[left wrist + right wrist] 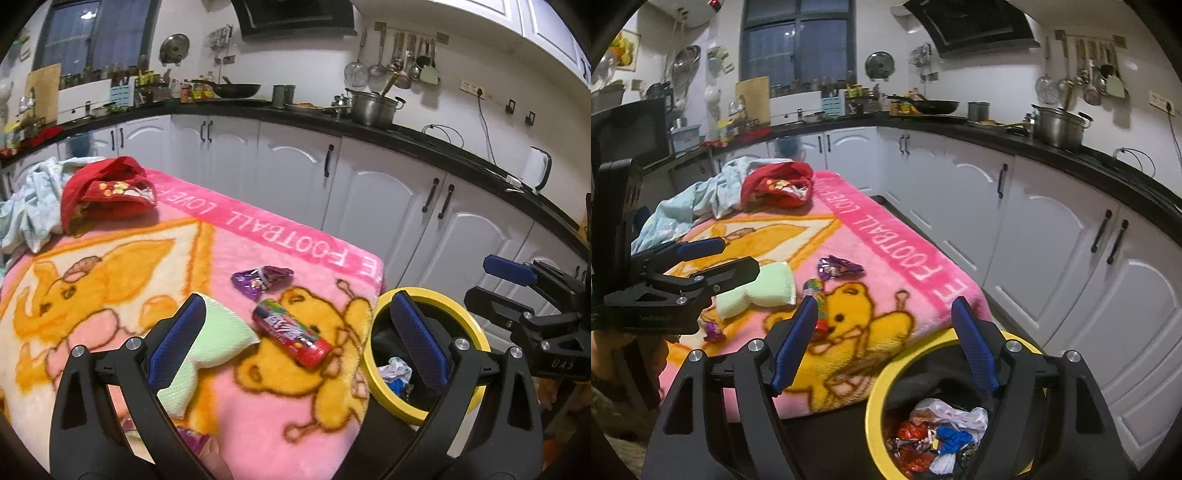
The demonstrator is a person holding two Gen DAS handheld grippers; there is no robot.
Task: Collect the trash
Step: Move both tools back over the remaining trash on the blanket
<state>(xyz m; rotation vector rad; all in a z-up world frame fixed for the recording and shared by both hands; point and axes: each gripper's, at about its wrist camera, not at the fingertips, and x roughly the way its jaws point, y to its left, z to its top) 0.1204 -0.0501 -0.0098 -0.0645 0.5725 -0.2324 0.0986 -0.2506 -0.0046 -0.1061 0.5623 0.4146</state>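
Observation:
A red candy tube wrapper (291, 333) lies on the pink blanket (236, 236), with a purple foil wrapper (261, 279) just beyond it. A small purple wrapper (713, 329) lies near the blanket's front edge. A yellow-rimmed bin (877, 387) with a black liner stands beside the table and holds several crumpled wrappers (938, 435). My left gripper (295, 343) is open and empty above the red tube. My right gripper (886, 350) is open and empty, hovering above the bin's rim. The red tube also shows in the right wrist view (817, 295).
A pale green cloth (210, 343) lies left of the red tube. A red garment (107, 192) and a light blue cloth (33, 203) are heaped at the table's far end. White kitchen cabinets (369, 192) with a black counter run along the right.

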